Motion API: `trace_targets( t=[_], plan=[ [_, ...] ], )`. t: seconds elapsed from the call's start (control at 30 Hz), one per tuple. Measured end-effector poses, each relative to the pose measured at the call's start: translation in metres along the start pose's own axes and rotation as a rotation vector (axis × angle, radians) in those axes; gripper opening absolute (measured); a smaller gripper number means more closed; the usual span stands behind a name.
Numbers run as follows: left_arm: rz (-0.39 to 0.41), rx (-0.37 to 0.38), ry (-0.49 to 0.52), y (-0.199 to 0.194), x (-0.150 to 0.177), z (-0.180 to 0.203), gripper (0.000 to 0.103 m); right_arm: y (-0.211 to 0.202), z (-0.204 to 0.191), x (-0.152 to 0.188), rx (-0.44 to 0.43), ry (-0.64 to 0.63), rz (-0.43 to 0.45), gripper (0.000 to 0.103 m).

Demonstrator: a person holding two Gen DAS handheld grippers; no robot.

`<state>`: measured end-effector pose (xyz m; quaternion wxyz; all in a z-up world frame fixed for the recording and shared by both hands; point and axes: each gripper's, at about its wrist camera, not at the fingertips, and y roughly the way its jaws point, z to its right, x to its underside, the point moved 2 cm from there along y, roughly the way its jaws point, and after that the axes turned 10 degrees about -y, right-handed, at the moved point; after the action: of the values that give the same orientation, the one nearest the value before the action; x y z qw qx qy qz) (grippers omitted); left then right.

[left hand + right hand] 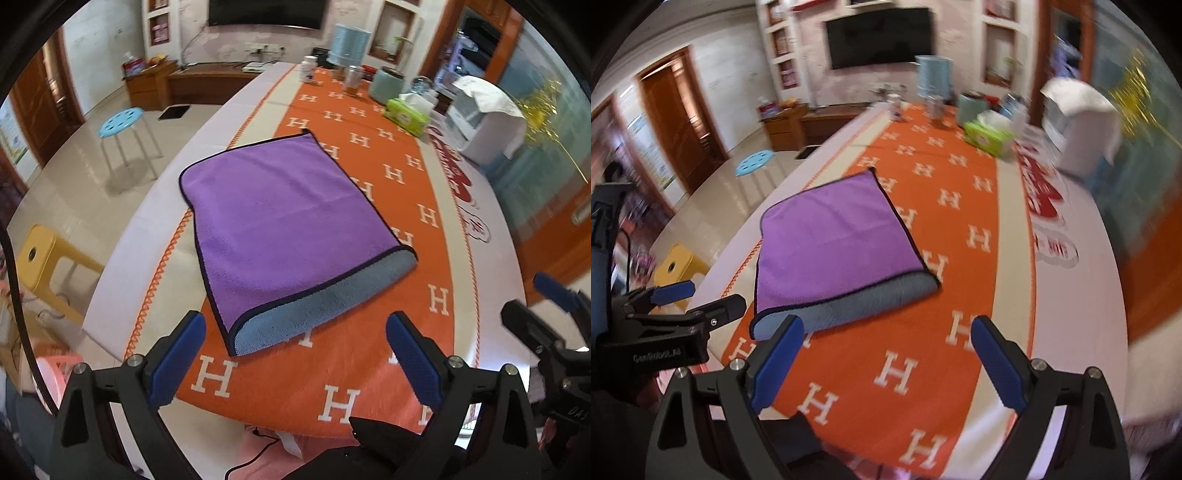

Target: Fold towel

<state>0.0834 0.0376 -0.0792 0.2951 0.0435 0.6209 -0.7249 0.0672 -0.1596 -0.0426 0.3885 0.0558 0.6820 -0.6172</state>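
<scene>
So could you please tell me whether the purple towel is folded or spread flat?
Folded: the towel lies doubled, its grey underside showing beneath the purple top layer's near edge.

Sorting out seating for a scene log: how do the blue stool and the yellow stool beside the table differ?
The blue stool has a round seat with several holes on thin pale metal legs; the yellow stool has a squarish seat with one hole and thick yellow legs. The blue one stands farther off. Both stand on the floor.

Your towel (291, 221) lies folded on the runner (332, 376) that covers the middle of the table (122, 266), just ahead of both your grippers. Behind it, at the far end, stand the jars (352, 79) and the tissue pack (408, 112). Left of the table, two stools (120, 122) stand on the floor.
</scene>
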Motion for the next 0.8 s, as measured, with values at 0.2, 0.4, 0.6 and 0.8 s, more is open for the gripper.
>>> trace_targets(
  t=[0.2,0.4,0.6,0.8],
  plan=[
    [0.024,-0.055,-0.082,0.009,-0.003,-0.009,0.097,0.016,0.009,-0.022,-0.085,-0.205,0.077,0.092],
    [0.008,-0.081,-0.163,0.021,0.0,-0.021,0.097,0.052,0.015,-0.029,-0.179,-0.352,0.08,0.09],
    [-0.004,-0.056,-0.214,0.036,0.003,-0.038,0.094,0.095,0.025,-0.026,-0.239,-0.421,0.023,0.083],
    [-0.02,-0.074,-0.18,0.057,0.001,-0.047,0.091,0.133,0.032,-0.019,-0.264,-0.453,-0.051,0.078]
  ],
)
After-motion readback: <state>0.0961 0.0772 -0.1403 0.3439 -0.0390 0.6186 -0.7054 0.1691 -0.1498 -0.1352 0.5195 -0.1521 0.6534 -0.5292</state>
